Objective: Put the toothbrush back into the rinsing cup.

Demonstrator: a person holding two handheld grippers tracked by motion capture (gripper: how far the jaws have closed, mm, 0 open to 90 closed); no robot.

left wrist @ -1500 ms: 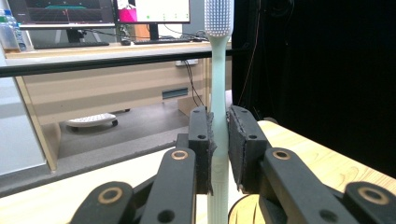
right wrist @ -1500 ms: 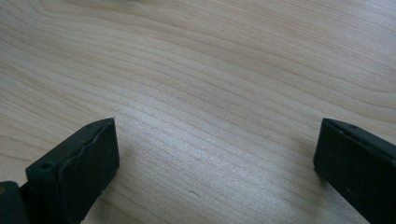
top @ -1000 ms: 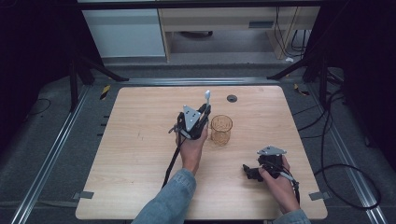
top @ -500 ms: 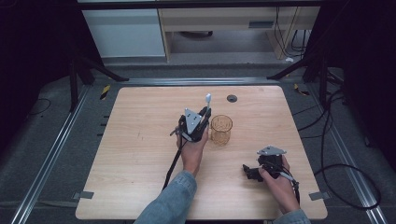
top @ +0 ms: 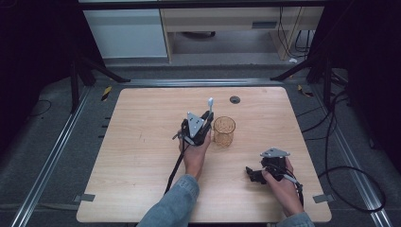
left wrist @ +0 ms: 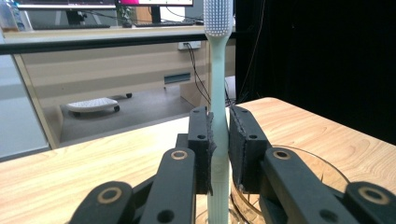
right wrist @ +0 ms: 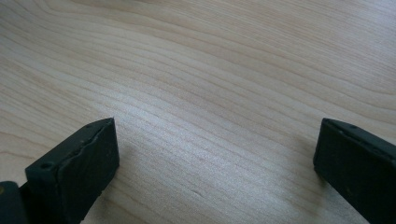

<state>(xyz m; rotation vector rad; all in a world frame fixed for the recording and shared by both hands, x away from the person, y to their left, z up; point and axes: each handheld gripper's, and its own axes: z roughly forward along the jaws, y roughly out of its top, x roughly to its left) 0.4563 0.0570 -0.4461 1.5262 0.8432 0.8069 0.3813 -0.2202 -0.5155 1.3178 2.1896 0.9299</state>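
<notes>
My left gripper (top: 206,118) is shut on a pale green toothbrush (left wrist: 218,107), which stands upright with its white bristle head (top: 210,101) on top. In the left gripper view the two pads press the handle from both sides. A clear amber glass cup (top: 223,131) stands just right of that gripper, and its rim (left wrist: 327,165) curves under the jaws. My right gripper (top: 250,174) rests low at the front right of the table, jaws wide apart over bare wood (right wrist: 210,93), with nothing between them.
The wooden table (top: 142,142) has a small dark round hole (top: 235,99) near its far edge. A black cable (top: 176,165) trails from the left gripper along the forearm. Cabinets and cables lie on the floor beyond the table.
</notes>
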